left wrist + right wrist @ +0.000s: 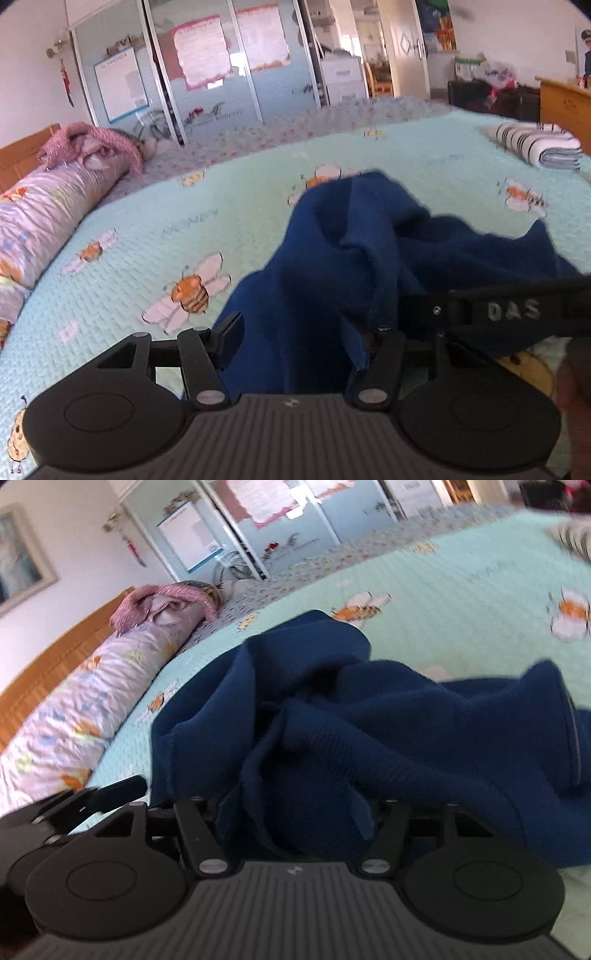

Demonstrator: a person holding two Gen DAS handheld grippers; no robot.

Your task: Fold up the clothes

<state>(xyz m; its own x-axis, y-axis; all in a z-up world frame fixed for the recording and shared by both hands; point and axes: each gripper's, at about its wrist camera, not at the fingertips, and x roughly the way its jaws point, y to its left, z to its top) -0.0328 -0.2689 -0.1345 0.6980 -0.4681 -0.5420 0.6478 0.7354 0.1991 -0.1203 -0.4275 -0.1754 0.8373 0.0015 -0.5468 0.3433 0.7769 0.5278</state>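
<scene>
A dark blue garment [343,258] lies bunched in high folds on the mint bee-print bedspread [147,229]. My left gripper [295,343] is shut on a thick wad of it; the cloth fills the gap, the left finger [231,332] shows and the right finger is covered. In the right wrist view the same blue garment [369,731] is heaped in front, and my right gripper [295,819] is shut on a fold that hides both fingers. The two grippers sit side by side: the right one's black body marked DAS [513,310] shows at the left view's right edge.
A rolled floral quilt [48,218] with a pink knit [92,144] on top lies along the wooden headboard [22,155] at the left. A folded striped towel [539,147] sits at the far right of the bed. Sliding wardrobe doors [207,74] stand behind.
</scene>
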